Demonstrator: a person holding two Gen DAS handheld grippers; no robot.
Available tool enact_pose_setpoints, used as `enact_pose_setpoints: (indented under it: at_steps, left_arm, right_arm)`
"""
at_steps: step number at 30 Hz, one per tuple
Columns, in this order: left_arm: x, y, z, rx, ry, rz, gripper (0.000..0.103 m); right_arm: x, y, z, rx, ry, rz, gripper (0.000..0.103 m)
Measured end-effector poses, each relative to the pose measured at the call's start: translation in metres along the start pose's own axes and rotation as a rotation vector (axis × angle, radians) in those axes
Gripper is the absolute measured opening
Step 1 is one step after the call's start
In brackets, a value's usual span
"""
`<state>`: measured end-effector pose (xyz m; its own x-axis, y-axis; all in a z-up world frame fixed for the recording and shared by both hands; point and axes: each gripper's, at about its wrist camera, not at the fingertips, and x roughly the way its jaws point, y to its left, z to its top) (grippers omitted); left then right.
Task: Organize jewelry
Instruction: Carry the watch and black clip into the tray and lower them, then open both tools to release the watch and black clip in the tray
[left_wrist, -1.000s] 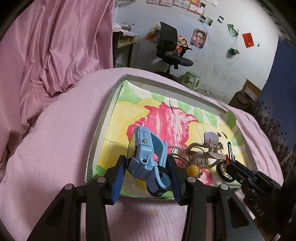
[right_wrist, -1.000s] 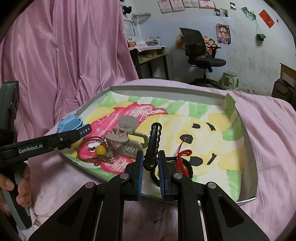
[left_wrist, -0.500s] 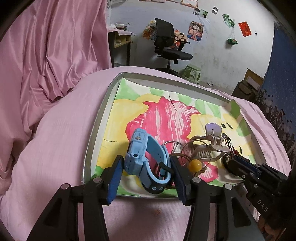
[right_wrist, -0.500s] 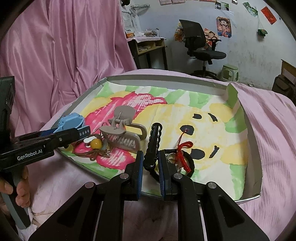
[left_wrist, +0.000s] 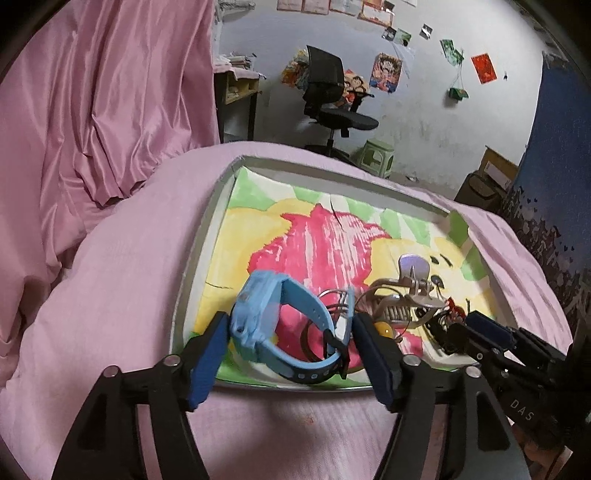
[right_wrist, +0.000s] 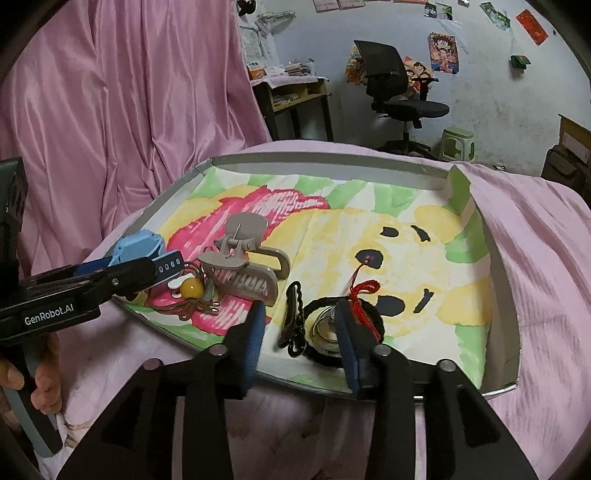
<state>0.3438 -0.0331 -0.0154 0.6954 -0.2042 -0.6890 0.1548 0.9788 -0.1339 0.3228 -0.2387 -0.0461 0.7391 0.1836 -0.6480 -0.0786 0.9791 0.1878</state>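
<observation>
Both releases looked done: left gripper (left_wrist: 290, 345) fingers stood apart around the blue watch (left_wrist: 275, 325); right gripper (right_wrist: 299, 332) fingers apart beside the black clip (right_wrist: 293, 321); next, withdraw cleanly.

Black office chair (left_wrist: 334, 105) beside green stool (left_wrist: 376, 157).

I saw the shallow grey-walled cardboard tray (right_wrist: 332, 162) lying on the pink-sheeted bed (right_wrist: 535, 258), its floor lined with a painted paper sheet (right_wrist: 406, 236). The light blue plastic smartwatch (left_wrist: 273, 325) lay in the tray's near left corner, between my left gripper's (left_wrist: 290, 354) jaws. Just right of it sat the yellow-bead cord bracelet (right_wrist: 192, 288), and just behind and right of that the taupe plastic claw hair clip (right_wrist: 243, 266). Further right, at the near edge, the black wavy hair clip (right_wrist: 293, 317) lay just left of the black fabric scrunchie with red cord (right_wrist: 364, 310), both between my right gripper's (right_wrist: 299, 339) jaws.
</observation>
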Motion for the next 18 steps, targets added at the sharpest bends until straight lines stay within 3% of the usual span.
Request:
enact_pose_setpoints:
  at_steps: [2,5,18]
  left_arm:
    - [-0.006,0.001,0.001,-0.003,-0.024,0.001,0.073]
    - [-0.012,0.001,0.003,0.004,-0.053,0.02,0.075]
    - [-0.016,0.003,0.004,0.0,-0.077,0.039,0.083]
  right_arm:
    - [-0.003,-0.002,0.0,0.006,-0.008,-0.002,0.035]
    - [-0.007,-0.005,0.0,0.019,-0.026,-0.006,0.044]
    - [-0.023,-0.012,0.005,0.042,-0.099,-0.024,0.062]
